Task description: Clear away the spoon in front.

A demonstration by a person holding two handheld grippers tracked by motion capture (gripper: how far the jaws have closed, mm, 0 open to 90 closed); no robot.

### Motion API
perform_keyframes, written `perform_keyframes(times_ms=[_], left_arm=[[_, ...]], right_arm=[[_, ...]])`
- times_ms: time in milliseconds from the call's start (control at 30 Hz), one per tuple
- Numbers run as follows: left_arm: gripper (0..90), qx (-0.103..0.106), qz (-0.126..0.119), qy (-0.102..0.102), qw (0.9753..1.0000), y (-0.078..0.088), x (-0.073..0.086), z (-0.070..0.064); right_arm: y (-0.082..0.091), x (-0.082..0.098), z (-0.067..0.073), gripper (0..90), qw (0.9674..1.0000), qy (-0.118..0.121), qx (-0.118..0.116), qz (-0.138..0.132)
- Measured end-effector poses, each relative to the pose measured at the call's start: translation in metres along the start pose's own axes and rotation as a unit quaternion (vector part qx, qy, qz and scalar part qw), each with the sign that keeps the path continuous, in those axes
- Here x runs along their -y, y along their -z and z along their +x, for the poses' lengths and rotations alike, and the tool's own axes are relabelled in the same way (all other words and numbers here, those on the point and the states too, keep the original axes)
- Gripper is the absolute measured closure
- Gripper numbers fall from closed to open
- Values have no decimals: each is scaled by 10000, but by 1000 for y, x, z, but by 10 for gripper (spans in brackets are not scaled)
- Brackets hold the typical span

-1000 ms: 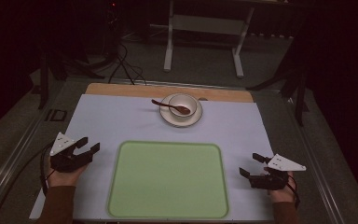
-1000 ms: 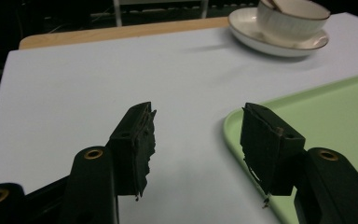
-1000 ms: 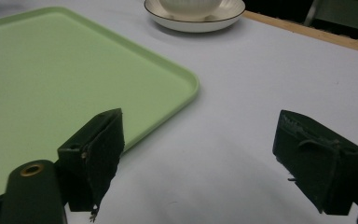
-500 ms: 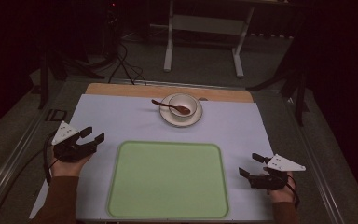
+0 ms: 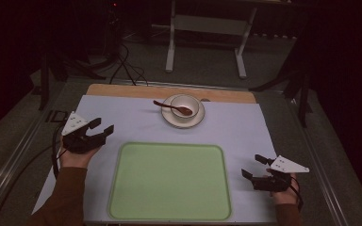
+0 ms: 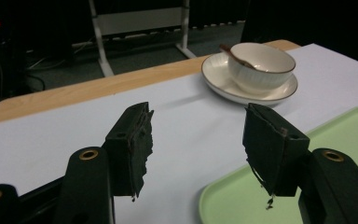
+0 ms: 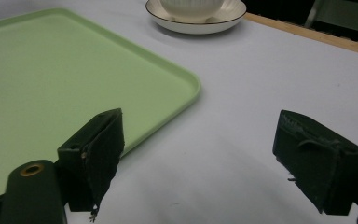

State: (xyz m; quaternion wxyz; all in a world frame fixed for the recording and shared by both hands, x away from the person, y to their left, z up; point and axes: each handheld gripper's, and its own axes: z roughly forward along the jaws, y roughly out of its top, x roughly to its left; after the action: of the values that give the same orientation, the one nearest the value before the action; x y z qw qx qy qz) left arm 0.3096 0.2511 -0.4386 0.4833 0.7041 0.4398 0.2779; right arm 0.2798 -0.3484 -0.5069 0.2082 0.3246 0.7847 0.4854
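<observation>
Mostly the desk (image 5: pixel 122 92) is covered by a pale sheet (image 5: pixel 245 132), its wooden edge bare at the far side. Centred near the person lies a green tray (image 5: pixel 169 181). Beyond it a bowl (image 5: pixel 185 106) with a spoon (image 5: pixel 172 108) sits on a saucer (image 5: pixel 169 120). Left gripper (image 5: pixel 101 128) and right gripper (image 5: pixel 253 167) flank the tray, jaws wide, holding nothing. Behind, a dark room: grey floor, white stand (image 5: pixel 207 23), cables (image 5: pixel 125 61).

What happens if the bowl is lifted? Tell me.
The bowl looks ceramic: probably rigid, fragile and slippery in the jaws. The spoon leaning over its rim could slide out if it tilts. The saucer underneath seems separate, so it would likely stay behind.
</observation>
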Motion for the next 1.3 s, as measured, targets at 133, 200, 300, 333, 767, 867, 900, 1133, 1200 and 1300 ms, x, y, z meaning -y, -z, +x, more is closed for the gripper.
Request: perform_keyframes(times_ms=[133,200,300,333,767,867,900,1133,1200,1300], left_arm=[[414,64,-15,-87,9999,-9,-10,-4],[410,71,-29,-99,9999,-12,-14,-5],[405,89,-37,-109,9999,-17,-18,-5],[403,107,-32,-101,9999,-19,-20,-5],[401,262,-41,50,9996,-42,-36,2],[404,303,-15,44,9995,-48,-40,4],[405,315,-11,46,9995,-50,-41,4],[415,401,5,102,9991,-66,-50,5],[422,428,17,125,9990,-71,-52,6],[425,438,120,90,9989,-79,-53,6]], right_arm=[[0,0,0,162,10000,-11,10,-6],[0,0,0,162,10000,-3,7,0],[0,0,0,162,10000,1,0,0],[0,0,0,162,10000,2,-1,-1],[0,0,-1,162,10000,-9,-8,-7],[0,0,-1,162,10000,-8,-7,-6],[0,0,-1,162,10000,-12,-4,-10],[1,0,-1,162,10000,-8,1,-28],[1,0,-1,162,10000,-3,2,-30],[1,0,-1,162,10000,-9,3,-26]])
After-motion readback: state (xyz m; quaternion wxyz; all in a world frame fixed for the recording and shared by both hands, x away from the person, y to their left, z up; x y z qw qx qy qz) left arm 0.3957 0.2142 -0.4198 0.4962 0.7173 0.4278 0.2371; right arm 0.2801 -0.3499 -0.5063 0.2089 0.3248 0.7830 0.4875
